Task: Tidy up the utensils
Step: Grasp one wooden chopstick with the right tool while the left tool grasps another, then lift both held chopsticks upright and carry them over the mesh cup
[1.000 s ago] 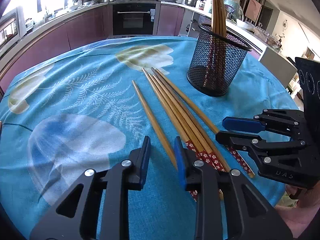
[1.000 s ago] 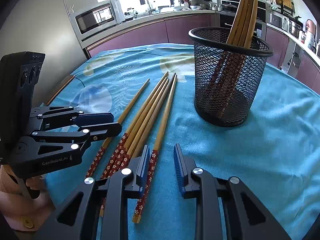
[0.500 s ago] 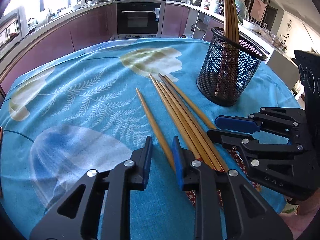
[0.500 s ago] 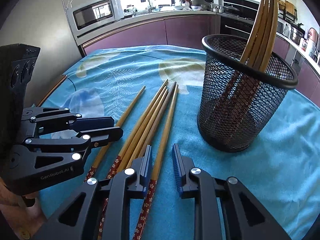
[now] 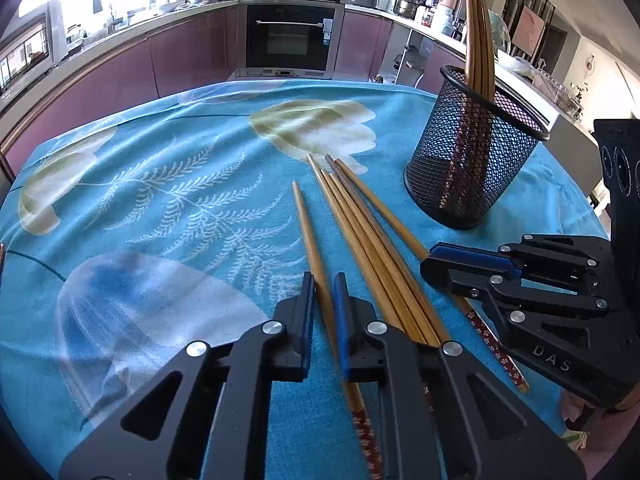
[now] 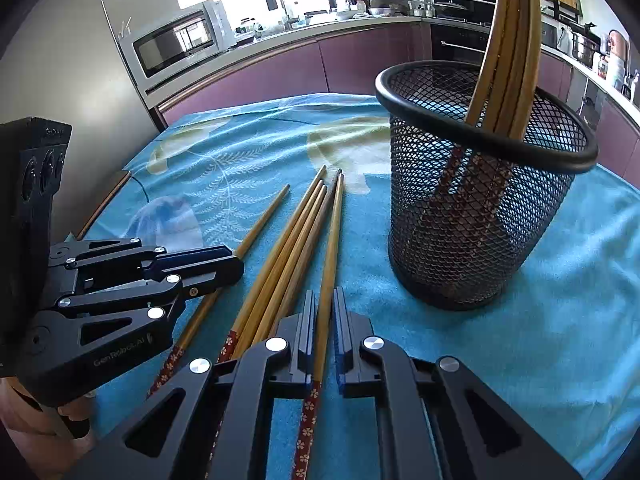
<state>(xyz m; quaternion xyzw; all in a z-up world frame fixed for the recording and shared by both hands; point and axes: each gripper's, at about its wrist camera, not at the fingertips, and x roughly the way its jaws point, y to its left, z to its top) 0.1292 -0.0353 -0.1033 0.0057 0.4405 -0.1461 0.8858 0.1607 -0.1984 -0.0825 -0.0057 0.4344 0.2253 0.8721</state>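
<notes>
Several wooden chopsticks with red flowered ends lie in a fan on the blue tablecloth (image 5: pixel 160 208). A black mesh cup (image 5: pixel 472 168) holds several chopsticks upright; it also shows in the right wrist view (image 6: pixel 480 216). My left gripper (image 5: pixel 322 280) has its jaws narrowed around the leftmost single chopstick (image 5: pixel 308 232), pads close on both sides. My right gripper (image 6: pixel 324 296) has its jaws narrowed around the rightmost chopstick (image 6: pixel 334 232). The remaining chopsticks (image 5: pixel 360 220) lie bundled between the two.
The table's right edge (image 5: pixel 576 200) lies just beyond the mesh cup. Kitchen counters, an oven (image 5: pixel 292 36) and a microwave (image 6: pixel 176 44) stand behind the table. The person's hands hold both grippers at the near edge.
Both grippers moved forward and down over the chopsticks and narrowed their jaws, each now straddling one chopstick. The mesh cup looks nearer in both views.
</notes>
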